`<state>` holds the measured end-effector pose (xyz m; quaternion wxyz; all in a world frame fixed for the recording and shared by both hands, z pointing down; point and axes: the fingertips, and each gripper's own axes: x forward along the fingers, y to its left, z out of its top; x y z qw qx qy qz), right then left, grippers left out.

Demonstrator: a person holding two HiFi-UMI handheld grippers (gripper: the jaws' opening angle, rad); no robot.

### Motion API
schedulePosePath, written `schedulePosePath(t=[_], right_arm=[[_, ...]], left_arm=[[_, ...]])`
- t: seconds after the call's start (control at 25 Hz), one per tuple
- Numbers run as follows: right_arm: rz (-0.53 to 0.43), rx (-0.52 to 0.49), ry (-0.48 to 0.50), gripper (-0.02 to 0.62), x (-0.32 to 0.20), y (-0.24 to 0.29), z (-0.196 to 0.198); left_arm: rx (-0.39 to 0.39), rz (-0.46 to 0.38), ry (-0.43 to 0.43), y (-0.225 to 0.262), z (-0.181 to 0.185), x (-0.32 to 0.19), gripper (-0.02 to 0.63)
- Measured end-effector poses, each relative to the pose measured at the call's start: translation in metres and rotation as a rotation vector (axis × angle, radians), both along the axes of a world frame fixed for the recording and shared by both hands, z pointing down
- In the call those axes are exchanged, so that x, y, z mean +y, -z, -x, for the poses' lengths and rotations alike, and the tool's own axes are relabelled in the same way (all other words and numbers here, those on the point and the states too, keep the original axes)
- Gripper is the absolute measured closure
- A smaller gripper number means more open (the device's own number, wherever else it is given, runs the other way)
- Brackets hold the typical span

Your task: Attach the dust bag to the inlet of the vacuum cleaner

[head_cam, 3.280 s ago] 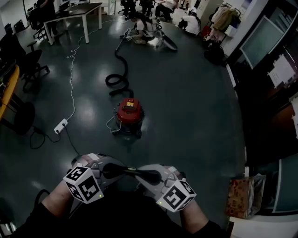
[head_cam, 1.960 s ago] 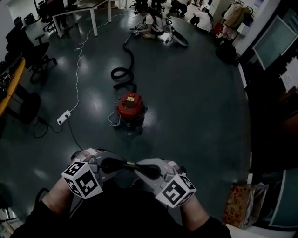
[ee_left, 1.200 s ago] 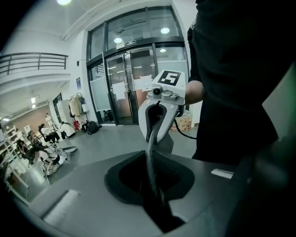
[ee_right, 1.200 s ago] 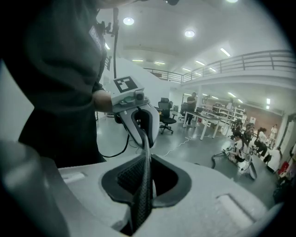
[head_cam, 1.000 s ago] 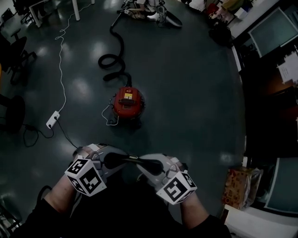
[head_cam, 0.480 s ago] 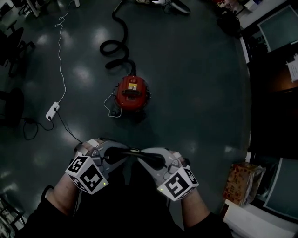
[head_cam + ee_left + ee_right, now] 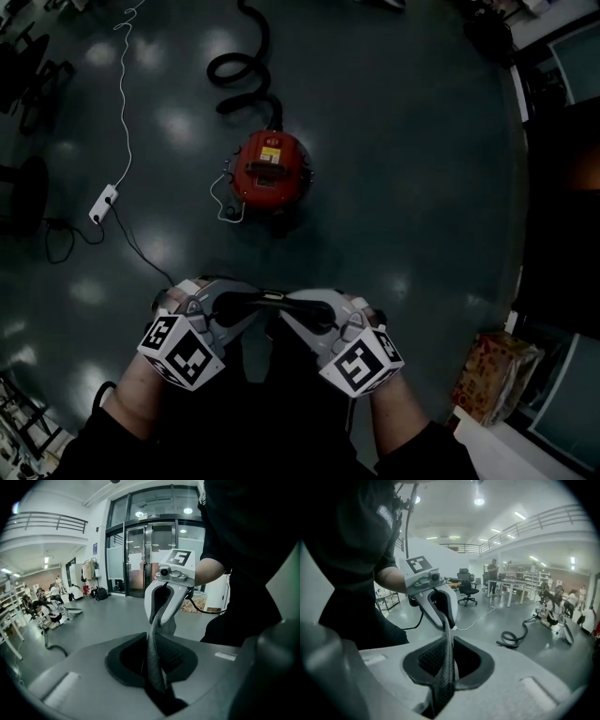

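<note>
tongs first: the left tongs [image 7: 259, 302] and the right tongs [image 7: 285, 306] are held tip to tip, low and close to the person's body. they are on the near side of the vacuum cleaner [image 7: 270, 169] and well apart from it. in each gripper view the two textured pads read as one narrow dark strip with no gap showing. so both pairs of jaws stand all but together, though they have just been easing apart a little. nothing i can name sits between either pair. a small pale bit shows where the tips meet in the head view, but it is too small to tell. i judge this a carrying pose: tips braced on each other keep both tools steady while there is nothing to grip.

the vacuum cleaner stands upright on the floor [image 7: 412, 187] with its red lid on. its black hose [image 7: 246, 70] leaves the far side and coils away. that suggests the inlet is covered or occupied, so the body probably has to be opened before a bag can go on. a white cable [image 7: 127, 94] runs down the vacuum cleaner's left to a power strip [image 7: 103, 202].

the dust bag itself i cannot pick out in any view. a patterned bag [image 7: 492, 375] stands far to the vacuum cleaner's right; whether it matters here i cannot tell.
</note>
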<state>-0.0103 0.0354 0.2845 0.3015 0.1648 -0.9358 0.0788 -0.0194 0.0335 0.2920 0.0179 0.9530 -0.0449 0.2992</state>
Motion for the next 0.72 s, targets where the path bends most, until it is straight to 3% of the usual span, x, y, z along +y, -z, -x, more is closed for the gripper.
schedulePosePath(t=[0.72], right_arm=[[0.027, -0.006, 0.018, 0.552, -0.037, -0.166, -0.003]], left_arm=[[-0.012, 0.034, 0.054, -0.167, -0.006, -0.035, 0.555]])
